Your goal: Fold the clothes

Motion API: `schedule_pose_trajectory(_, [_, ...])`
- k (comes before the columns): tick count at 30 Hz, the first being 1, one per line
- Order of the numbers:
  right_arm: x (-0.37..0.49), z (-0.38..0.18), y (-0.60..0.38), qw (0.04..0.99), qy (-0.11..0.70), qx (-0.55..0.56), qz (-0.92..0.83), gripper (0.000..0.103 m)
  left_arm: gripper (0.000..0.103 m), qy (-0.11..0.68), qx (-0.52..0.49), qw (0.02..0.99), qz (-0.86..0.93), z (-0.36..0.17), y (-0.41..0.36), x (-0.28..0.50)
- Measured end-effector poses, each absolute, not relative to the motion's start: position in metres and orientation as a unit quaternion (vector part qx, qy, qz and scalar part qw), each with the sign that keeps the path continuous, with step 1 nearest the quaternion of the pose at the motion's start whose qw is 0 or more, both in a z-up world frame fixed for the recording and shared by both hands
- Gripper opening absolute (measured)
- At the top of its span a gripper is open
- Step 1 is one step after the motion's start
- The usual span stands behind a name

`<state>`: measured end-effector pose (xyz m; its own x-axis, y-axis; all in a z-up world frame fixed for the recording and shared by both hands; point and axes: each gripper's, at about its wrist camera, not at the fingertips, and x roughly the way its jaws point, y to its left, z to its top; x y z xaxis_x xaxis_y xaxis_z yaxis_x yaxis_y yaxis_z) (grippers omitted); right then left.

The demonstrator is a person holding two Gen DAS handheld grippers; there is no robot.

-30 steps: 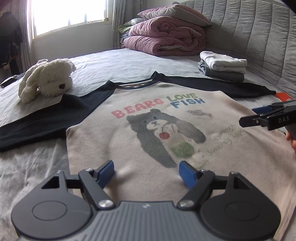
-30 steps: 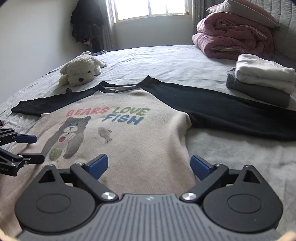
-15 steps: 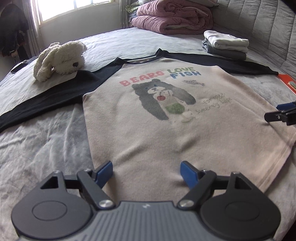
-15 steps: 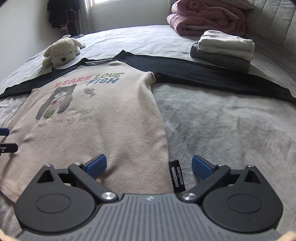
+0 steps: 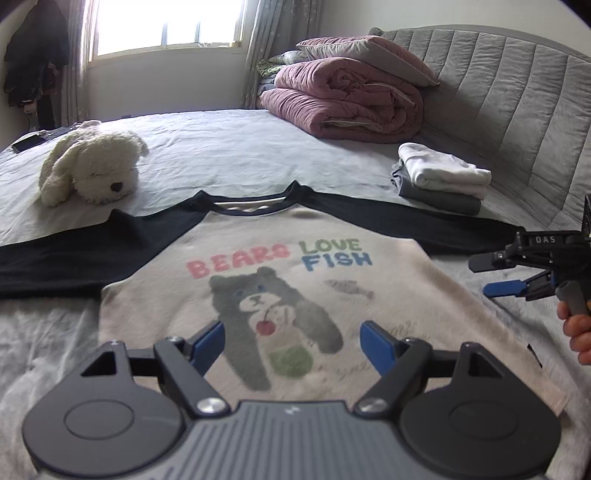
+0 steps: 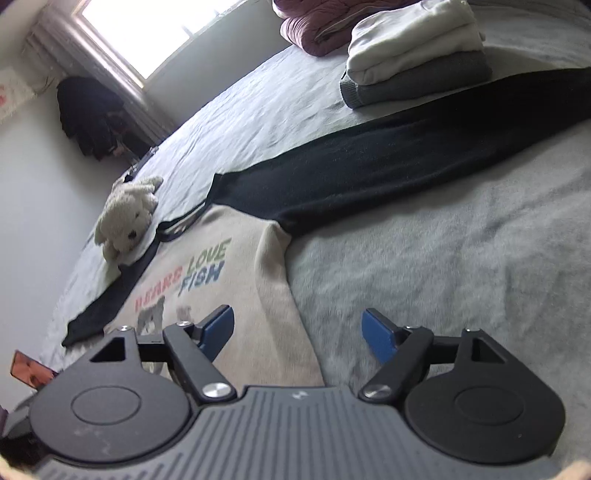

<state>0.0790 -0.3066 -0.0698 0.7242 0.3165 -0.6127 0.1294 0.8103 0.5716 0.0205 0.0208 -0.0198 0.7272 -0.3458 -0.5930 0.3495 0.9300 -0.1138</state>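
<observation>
You have one bed (image 5: 229, 147) under everything, grey sheet, with a quilted headboard (image 5: 498, 85) along its right side. One window (image 5: 166, 22) lights the far wall.

One raglan shirt (image 5: 388, 314) lies flat and face up on the bed, not yet folded: cream body with a bear print, two dark sleeves (image 5: 55, 262) spread straight out to either side, neckline toward the window. In your right wrist view the shirt's side edge (image 6: 280, 295) runs down between the right jaws.

One rolled pink duvet (image 5: 343, 107) sits at the far end with one pillow (image 5: 369, 55) on top. Beside the headboard you have one stack of two folded garments (image 5: 439, 181), white over grey, just past the right-hand sleeve. One white plush dog (image 5: 92, 166) lies just beyond the left-hand sleeve.

Your left gripper (image 5: 291, 339) hovers over the bear print, jaws open, nothing between them. Your right gripper (image 6: 297, 328) is rolled to one side above the shirt's side edge; its jaws have just been closing but stand open, pressing on no cloth. In the left wrist view you can see the right gripper (image 5: 491, 275) off the shirt's right edge with your hand (image 5: 576, 328) on its handle.
</observation>
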Motion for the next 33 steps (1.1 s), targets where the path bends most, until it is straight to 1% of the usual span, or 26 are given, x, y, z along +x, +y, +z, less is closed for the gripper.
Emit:
schedule_pose_trajectory(4, [0.106, -0.080, -0.315, 0.880, 0.348, 0.319, 0.051, 0.073, 0.081, 0.298, -0.017, 0.933, -0.203, -0.037, -0.008, 0.043])
schedule_pose_trajectory(8, [0.123, -0.087, -0.318, 0.894, 0.320, 0.312, 0.047, 0.072, 0.081, 0.278, -0.028, 0.936, -0.215, -0.050, -0.035, 0.058])
schedule_pose_trajectory(10, [0.127, -0.089, -0.317, 0.905, 0.300, 0.301, 0.038, 0.067, 0.081, 0.270, -0.030, 0.936, -0.223, -0.052, -0.048, 0.063])
schedule_pose_trajectory(11, [0.128, -0.090, -0.316, 0.910, 0.290, 0.294, 0.033, 0.056, 0.079, 0.266, -0.030, 0.937, -0.225, -0.053, -0.055, 0.066])
schedule_pose_trajectory(12, [0.131, -0.092, -0.317, 0.915, 0.286, 0.283, 0.026, 0.048, 0.075, 0.262, -0.030, 0.937, -0.227, -0.054, -0.061, 0.069])
schedule_pose_trajectory(13, [0.134, -0.093, -0.318, 0.916, 0.287, 0.278, 0.025, 0.028, 0.065, 0.260, -0.029, 0.937, -0.230, -0.055, -0.067, 0.071])
schedule_pose_trajectory(14, [0.137, -0.093, -0.320, 0.916, 0.290, 0.277, 0.026, 0.006, 0.059, 0.258, -0.029, 0.937, -0.232, -0.056, -0.074, 0.074])
schedule_pose_trajectory(17, [0.141, -0.087, -0.325, 0.920, 0.285, 0.268, 0.025, 0.006, 0.052, 0.259, -0.036, 0.933, -0.246, -0.057, -0.086, 0.082])
schedule_pose_trajectory(20, [0.142, -0.077, -0.324, 0.931, 0.280, 0.233, 0.024, 0.006, 0.050, 0.269, -0.039, 0.928, -0.255, -0.060, -0.099, 0.089])
schedule_pose_trajectory(22, [0.144, -0.077, -0.322, 0.933, 0.287, 0.215, 0.026, 0.006, 0.050, 0.292, -0.017, 0.922, -0.254, -0.066, -0.111, 0.095])
schedule_pose_trajectory(24, [0.146, -0.078, -0.320, 0.932, 0.297, 0.206, 0.028, 0.008, 0.049, 0.291, 0.003, 0.923, -0.252, -0.065, -0.119, 0.094])
schedule_pose_trajectory(25, [0.146, -0.079, -0.320, 0.929, 0.304, 0.210, 0.030, 0.012, 0.050, 0.290, 0.012, 0.923, -0.252, -0.065, -0.122, 0.093])
schedule_pose_trajectory(28, [0.139, -0.073, -0.322, 0.919, 0.319, 0.229, 0.040, 0.017, 0.049, 0.277, 0.001, 0.926, -0.257, -0.059, -0.118, 0.088])
schedule_pose_trajectory(30, [0.132, -0.069, -0.324, 0.906, 0.334, 0.253, 0.058, 0.031, 0.043, 0.285, -0.008, 0.925, -0.253, -0.061, -0.116, 0.087])
schedule_pose_trajectory(31, [0.128, -0.068, -0.325, 0.897, 0.348, 0.265, 0.070, 0.036, 0.037, 0.293, -0.014, 0.923, -0.251, -0.064, -0.114, 0.089])
schedule_pose_trajectory(32, [0.125, -0.068, -0.326, 0.885, 0.366, 0.276, 0.081, 0.036, 0.033, 0.296, -0.020, 0.922, -0.247, -0.066, -0.113, 0.089])
schedule_pose_trajectory(33, [0.122, -0.070, -0.327, 0.870, 0.386, 0.293, 0.093, 0.036, 0.032, 0.295, -0.026, 0.923, -0.244, -0.067, -0.111, 0.089])
